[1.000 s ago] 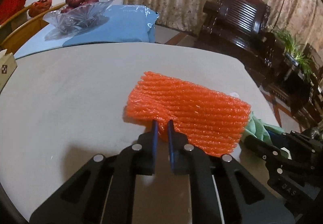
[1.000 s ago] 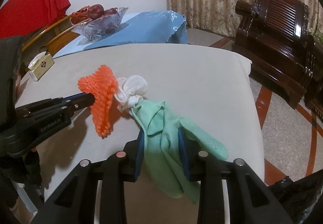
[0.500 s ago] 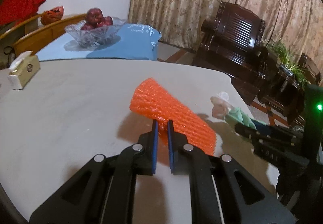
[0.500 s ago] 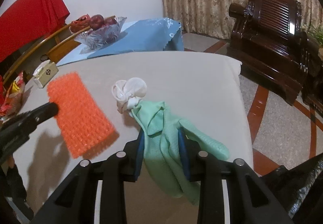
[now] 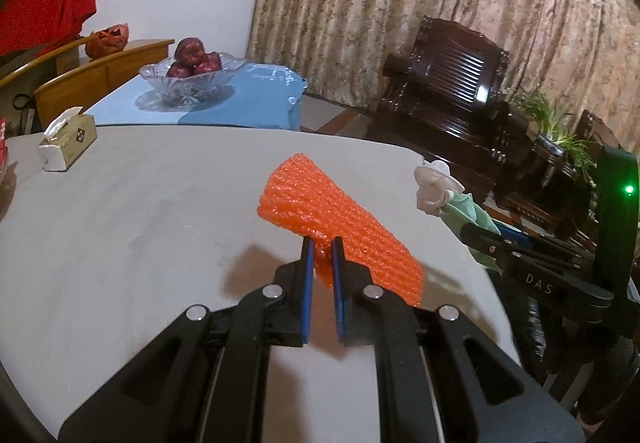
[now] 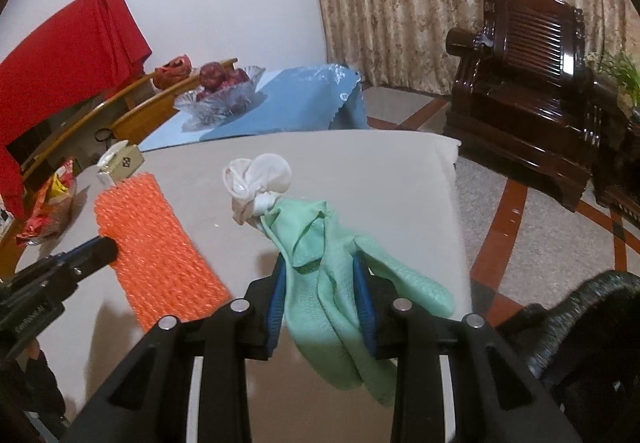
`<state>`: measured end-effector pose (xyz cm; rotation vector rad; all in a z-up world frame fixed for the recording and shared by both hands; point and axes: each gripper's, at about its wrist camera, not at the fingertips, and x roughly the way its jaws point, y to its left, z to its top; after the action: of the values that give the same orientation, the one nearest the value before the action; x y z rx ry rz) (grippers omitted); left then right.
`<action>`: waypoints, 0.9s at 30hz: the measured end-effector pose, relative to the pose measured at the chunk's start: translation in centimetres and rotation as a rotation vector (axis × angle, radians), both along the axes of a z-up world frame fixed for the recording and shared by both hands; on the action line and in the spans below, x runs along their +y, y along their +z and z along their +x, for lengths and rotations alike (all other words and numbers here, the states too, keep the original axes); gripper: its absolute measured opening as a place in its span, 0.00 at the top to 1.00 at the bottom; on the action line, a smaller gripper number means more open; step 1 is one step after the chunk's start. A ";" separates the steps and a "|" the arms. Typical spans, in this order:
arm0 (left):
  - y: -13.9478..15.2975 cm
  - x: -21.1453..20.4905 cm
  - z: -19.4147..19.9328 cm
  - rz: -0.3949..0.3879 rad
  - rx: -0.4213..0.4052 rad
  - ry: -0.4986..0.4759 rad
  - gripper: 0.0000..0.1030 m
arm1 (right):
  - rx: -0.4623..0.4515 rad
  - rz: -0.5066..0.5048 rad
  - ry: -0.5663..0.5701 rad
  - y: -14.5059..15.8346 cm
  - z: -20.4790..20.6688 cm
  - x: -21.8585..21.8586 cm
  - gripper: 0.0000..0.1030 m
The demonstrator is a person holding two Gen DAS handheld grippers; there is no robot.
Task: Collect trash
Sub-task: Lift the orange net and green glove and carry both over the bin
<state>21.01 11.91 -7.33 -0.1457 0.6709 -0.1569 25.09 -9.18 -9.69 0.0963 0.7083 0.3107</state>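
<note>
My left gripper (image 5: 321,248) is shut on the near edge of an orange foam net (image 5: 336,231) and holds it above the white table (image 5: 140,203). The net also shows at the left of the right wrist view (image 6: 156,247). My right gripper (image 6: 322,275) is shut on a green plastic bag (image 6: 332,275) with a white knotted wad (image 6: 260,183) at its far end, lifted off the table. The bag and wad show at the right of the left wrist view (image 5: 460,211).
A tissue box (image 5: 68,143) sits at the table's far left. A glass bowl of apples (image 5: 192,77) stands on a blue cloth behind. Snack packets (image 6: 48,207) lie at the left. A dark wooden armchair (image 6: 528,83) stands right. A black bag (image 6: 592,327) is at lower right.
Both grippers rose from the table with their loads. The orange net swung from upright beside the wad to flatter and further left; the left view tilted up.
</note>
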 end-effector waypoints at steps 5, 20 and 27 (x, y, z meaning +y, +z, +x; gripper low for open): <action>1.3 -1.6 -1.6 -0.010 -0.026 -0.042 0.92 | -0.028 0.001 -0.008 1.5 -2.6 -1.5 0.69; 3.6 -8.4 -5.7 -0.014 -0.078 -0.173 0.92 | -0.099 -0.014 -0.100 4.8 -9.2 -7.4 0.69; 3.7 -12.4 -6.8 -0.017 -0.079 -0.260 0.92 | -0.107 -0.031 -0.168 5.1 -11.7 -10.8 0.69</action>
<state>14.23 -0.47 -3.60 -0.0675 0.6082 -0.4162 13.35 -19.93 -4.62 0.1086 0.5948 0.1425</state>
